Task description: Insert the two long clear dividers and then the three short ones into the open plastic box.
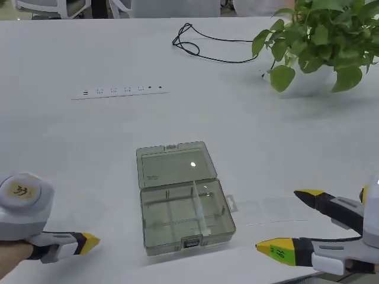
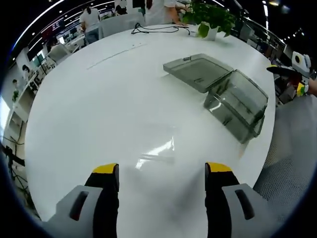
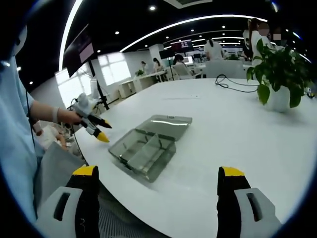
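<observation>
Head view: open box at mid-desk, lid laid back flat, clear partitions already standing inside in a cross. One clear divider flat on the desk just right of the box. Left gripper low at left, well apart from the box. Right gripper low at right, fingers spread, near the loose divider. Plant and cable at the far side.

Left gripper view: fingers spread over bare desk, nothing between them; faint clear strips lying just ahead; box off to the right.

Right gripper view: fingers spread, empty; box ahead on the desk.
</observation>
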`<state>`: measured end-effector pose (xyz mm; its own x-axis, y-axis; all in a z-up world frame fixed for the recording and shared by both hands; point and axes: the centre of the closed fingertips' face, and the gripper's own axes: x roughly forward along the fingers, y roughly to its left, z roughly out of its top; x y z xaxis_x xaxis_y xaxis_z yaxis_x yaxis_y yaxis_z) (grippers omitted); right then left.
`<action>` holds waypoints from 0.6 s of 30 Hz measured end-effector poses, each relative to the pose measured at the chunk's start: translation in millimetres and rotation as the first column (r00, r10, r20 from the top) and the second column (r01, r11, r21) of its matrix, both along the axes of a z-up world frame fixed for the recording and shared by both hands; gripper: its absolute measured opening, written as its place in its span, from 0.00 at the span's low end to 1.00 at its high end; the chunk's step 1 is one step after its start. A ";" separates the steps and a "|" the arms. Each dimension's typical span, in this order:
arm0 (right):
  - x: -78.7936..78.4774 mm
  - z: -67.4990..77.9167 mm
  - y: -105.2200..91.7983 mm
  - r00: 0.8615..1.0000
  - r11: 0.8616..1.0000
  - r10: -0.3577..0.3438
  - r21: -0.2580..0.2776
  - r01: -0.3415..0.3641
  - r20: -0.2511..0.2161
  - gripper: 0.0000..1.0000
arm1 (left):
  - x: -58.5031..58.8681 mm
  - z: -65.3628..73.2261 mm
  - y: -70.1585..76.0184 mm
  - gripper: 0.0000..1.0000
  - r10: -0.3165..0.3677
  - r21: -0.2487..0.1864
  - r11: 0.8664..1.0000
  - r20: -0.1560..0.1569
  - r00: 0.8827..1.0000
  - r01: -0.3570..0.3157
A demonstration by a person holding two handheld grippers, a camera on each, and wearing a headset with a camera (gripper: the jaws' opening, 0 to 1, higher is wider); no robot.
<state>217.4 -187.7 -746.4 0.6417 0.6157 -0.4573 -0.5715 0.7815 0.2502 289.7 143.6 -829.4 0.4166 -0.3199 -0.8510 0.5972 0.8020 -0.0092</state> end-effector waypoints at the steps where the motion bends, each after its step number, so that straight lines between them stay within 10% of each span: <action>1: -0.1 -0.2 -0.1 1.000 1.000 0.000 -0.002 0.000 0.000 1.00 | 0.5 -0.4 0.6 0.70 -0.005 0.005 1.000 0.000 1.000 0.005; 18: -2.3 -2.4 -0.1 1.000 1.000 -0.006 -0.003 0.006 -0.006 1.00 | -0.2 -11.7 10.5 0.44 -0.115 0.091 0.989 -0.047 0.992 0.119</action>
<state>215.1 -187.9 -748.8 0.6424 0.6107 -0.4630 -0.5656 0.7855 0.2512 289.6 154.1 -841.1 0.3443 -0.2828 -0.8952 0.6878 0.7250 0.0355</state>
